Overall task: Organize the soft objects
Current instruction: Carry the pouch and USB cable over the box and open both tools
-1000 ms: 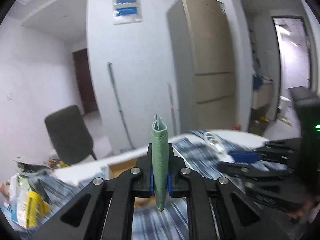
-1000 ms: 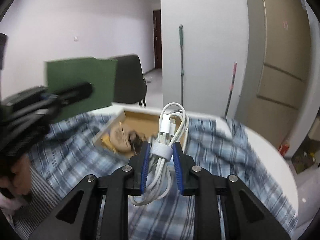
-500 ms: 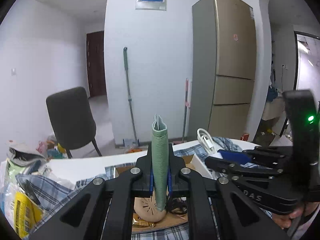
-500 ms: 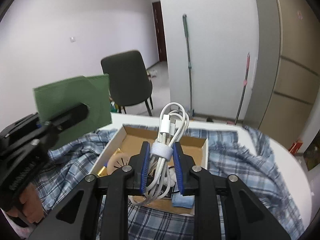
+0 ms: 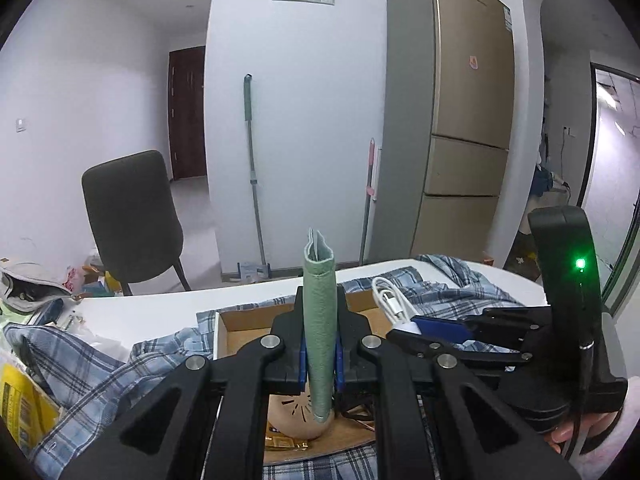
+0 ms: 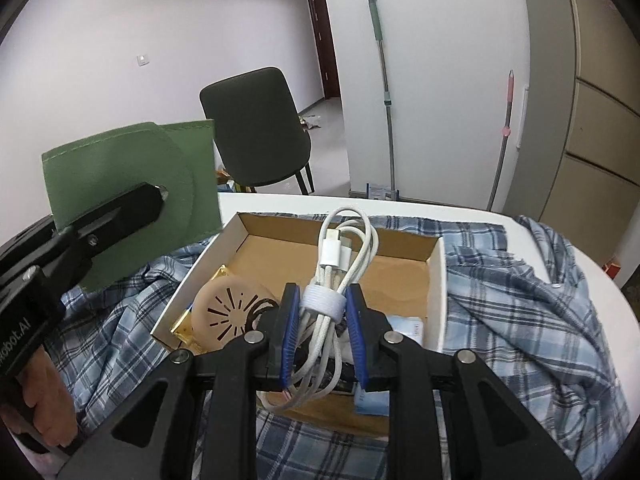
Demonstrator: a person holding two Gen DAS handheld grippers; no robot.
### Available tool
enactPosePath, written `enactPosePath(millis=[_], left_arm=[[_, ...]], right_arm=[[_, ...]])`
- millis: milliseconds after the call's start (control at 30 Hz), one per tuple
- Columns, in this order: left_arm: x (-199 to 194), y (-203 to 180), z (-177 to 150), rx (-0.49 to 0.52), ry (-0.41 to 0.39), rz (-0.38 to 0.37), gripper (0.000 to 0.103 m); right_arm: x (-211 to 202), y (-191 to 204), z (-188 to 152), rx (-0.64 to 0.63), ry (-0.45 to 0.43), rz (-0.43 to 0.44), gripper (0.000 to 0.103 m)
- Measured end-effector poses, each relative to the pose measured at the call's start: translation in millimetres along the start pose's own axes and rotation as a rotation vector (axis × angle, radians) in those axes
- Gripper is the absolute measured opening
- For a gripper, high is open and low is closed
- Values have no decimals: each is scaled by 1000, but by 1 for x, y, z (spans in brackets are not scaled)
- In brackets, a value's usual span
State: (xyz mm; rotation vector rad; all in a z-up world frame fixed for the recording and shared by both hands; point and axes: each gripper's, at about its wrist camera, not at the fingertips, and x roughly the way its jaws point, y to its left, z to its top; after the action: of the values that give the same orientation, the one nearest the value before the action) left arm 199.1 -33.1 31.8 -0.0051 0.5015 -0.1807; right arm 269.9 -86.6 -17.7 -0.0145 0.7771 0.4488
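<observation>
My left gripper (image 5: 319,354) is shut on a green felt pouch (image 5: 319,320), held upright above the left part of an open cardboard box (image 5: 240,326). In the right wrist view the pouch (image 6: 132,184) hangs left of the box (image 6: 400,268). My right gripper (image 6: 322,326) is shut on a coiled white charging cable (image 6: 340,264), held over the box's front half; it also shows in the left wrist view (image 5: 392,298). In the box lie a beige round pad (image 6: 228,308), a gold packet (image 6: 184,326) and a light blue item (image 6: 408,328).
The box rests on a blue plaid shirt (image 6: 540,312) spread over a white table (image 5: 152,312). A yellow packet (image 5: 20,400) and clutter lie at the table's left. A dark chair (image 5: 132,216), two mops and a fridge (image 5: 452,140) stand behind.
Both grippers have swung toward the box with their loads still held. The right gripper with the cable now hangs over the box; the pouch has come in close to its left side.
</observation>
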Motion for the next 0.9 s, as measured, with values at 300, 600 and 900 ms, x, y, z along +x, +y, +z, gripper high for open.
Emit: enactPosePath(millis=[300, 600, 900], left_arm=[[30, 11, -21, -5, 38, 24, 10], [39, 16, -30, -53, 75, 37, 79], [20, 20, -23, -57, -20, 90, 90]], right_arm=[[29, 1, -14, -4, 28, -14, 22], [34, 3, -19, -34, 35, -41, 66], [25, 0, -19, -26, -26, -93, 80]])
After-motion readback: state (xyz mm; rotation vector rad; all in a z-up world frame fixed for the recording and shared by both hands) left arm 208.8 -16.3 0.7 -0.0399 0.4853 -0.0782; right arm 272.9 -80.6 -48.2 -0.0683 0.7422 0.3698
